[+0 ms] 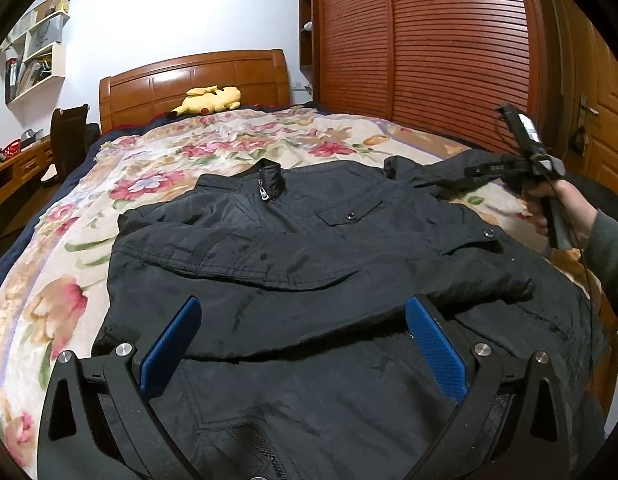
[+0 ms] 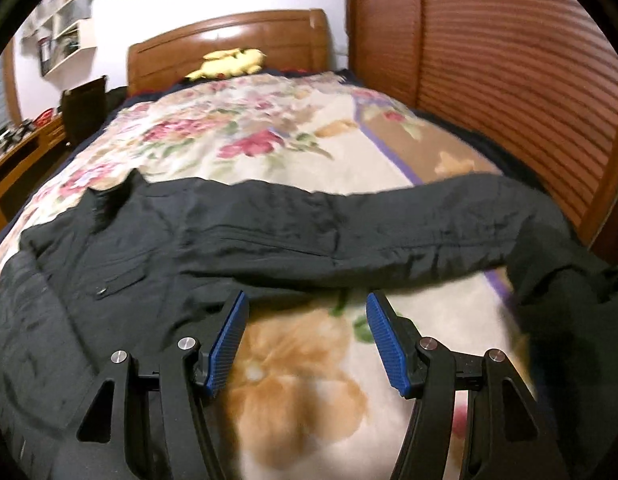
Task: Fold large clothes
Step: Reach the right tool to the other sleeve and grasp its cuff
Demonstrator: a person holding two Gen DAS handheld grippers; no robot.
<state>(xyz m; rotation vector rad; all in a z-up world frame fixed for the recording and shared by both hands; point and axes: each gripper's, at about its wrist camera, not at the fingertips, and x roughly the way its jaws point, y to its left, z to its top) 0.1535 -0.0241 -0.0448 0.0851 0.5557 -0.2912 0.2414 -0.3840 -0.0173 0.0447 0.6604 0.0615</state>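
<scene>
A black zip jacket point(image 1: 309, 240) lies front up on the flowered blanket point(image 1: 149, 160), collar toward the headboard. One sleeve point(image 1: 245, 260) is folded across its chest. My left gripper point(image 1: 303, 302) hovers open over the jacket's lower part, its blue pads point(image 1: 173, 344) wide apart and clamping nothing. In the left wrist view a hand holds my right gripper point(image 1: 475, 172) at the jacket's far right sleeve. In the right wrist view, which is blurred, my right gripper point(image 2: 307, 296) stands open just short of the outstretched sleeve point(image 2: 389, 220) of the jacket point(image 2: 149, 260). Only blanket point(image 2: 289, 380) shows between its fingers.
A yellow plush toy point(image 1: 209, 100) rests by the wooden headboard point(image 1: 197, 80). Slatted wardrobe doors point(image 1: 429, 60) run close along the bed's right side. A dark chair point(image 1: 69, 136) and a desk point(image 1: 17, 168) stand to the left, with wall shelves point(image 1: 41, 56) above.
</scene>
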